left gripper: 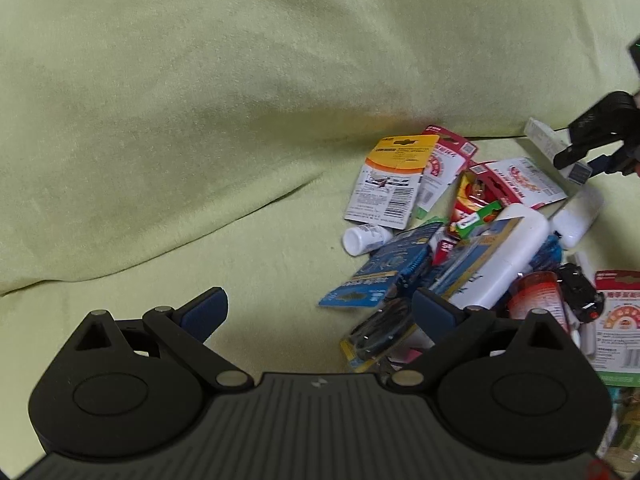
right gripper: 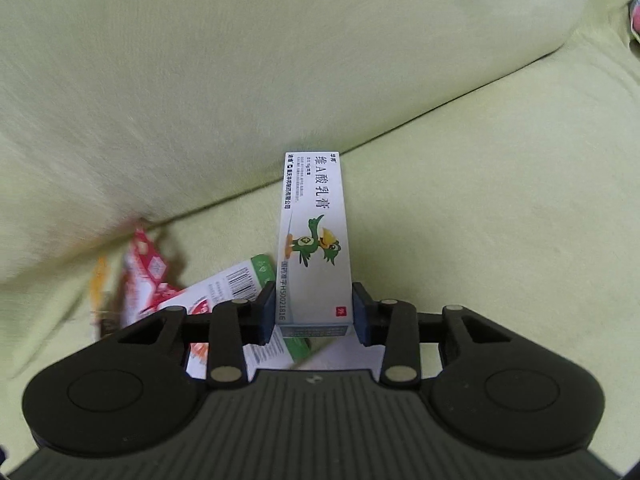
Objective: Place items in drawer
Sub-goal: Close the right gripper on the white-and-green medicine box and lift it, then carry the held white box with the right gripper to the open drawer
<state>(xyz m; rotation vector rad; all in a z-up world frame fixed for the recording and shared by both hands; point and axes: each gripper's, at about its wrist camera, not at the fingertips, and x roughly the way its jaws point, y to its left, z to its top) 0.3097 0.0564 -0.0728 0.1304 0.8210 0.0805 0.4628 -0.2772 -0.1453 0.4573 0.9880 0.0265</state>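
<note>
On the green sofa cushion (left gripper: 168,128) the item pile (left gripper: 472,248) lies far right of the left gripper (left gripper: 320,312), spread and empty. The right gripper (right gripper: 314,312) pinches a cream box (right gripper: 314,236) by its near end only; it could pivot loose.

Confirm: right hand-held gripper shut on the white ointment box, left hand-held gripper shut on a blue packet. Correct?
Half right. The left hand-held gripper is open and empty above the pile, per the left wrist view. The right hand-held gripper is indeed shut on the white ointment box.
</note>
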